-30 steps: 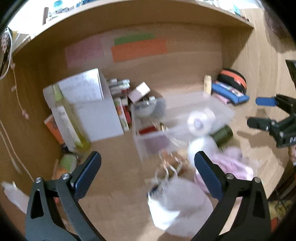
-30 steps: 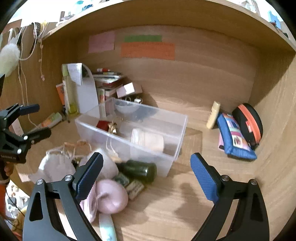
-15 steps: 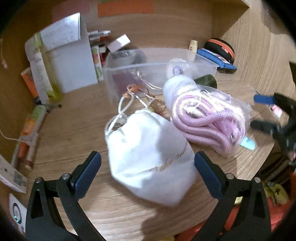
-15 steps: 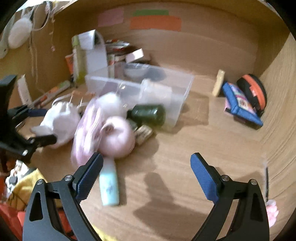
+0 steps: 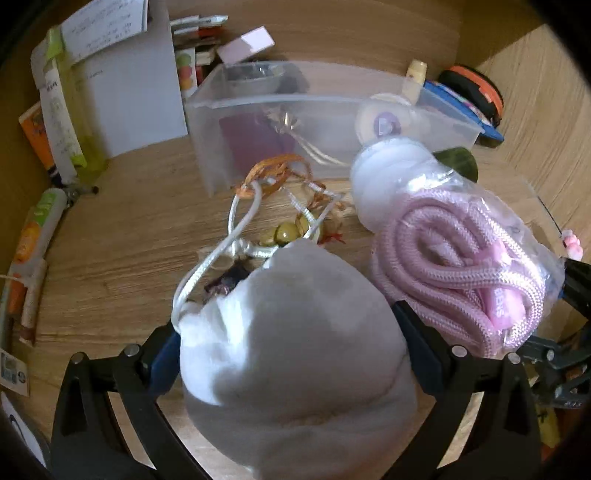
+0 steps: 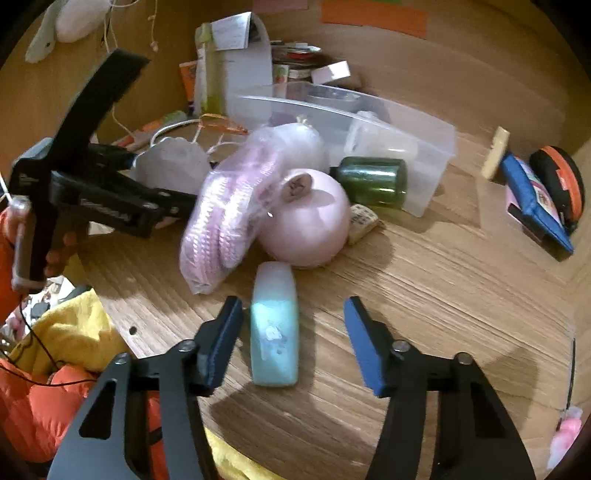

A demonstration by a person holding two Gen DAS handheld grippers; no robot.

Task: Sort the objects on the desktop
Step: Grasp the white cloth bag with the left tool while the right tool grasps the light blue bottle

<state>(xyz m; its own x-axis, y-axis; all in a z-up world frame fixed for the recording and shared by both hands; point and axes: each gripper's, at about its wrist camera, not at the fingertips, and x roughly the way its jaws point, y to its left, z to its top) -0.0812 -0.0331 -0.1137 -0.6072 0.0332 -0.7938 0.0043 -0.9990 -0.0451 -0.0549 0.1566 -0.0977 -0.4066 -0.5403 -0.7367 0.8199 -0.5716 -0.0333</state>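
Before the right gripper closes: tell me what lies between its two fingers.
In the right wrist view, a pale blue-green tube lies on the desk between the closing jaws of the right gripper, nearer the left finger; neither pad presses it yet.

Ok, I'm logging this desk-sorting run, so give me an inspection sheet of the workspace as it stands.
Surface: wooden desk, crowded at the back.
Job's things: white drawstring pouch; bagged pink rope; pale green tube; pink round object; green jar; clear bin holding small items.
Clutter: blue pouch, cartons and papers at the back.
Grippers: left gripper straddles the white pouch, contact unclear; right gripper closing around the tube, right pad not touching.
Cables: thin black cord over yellow cloth.
Surroundings: coloured notes on the back panel.
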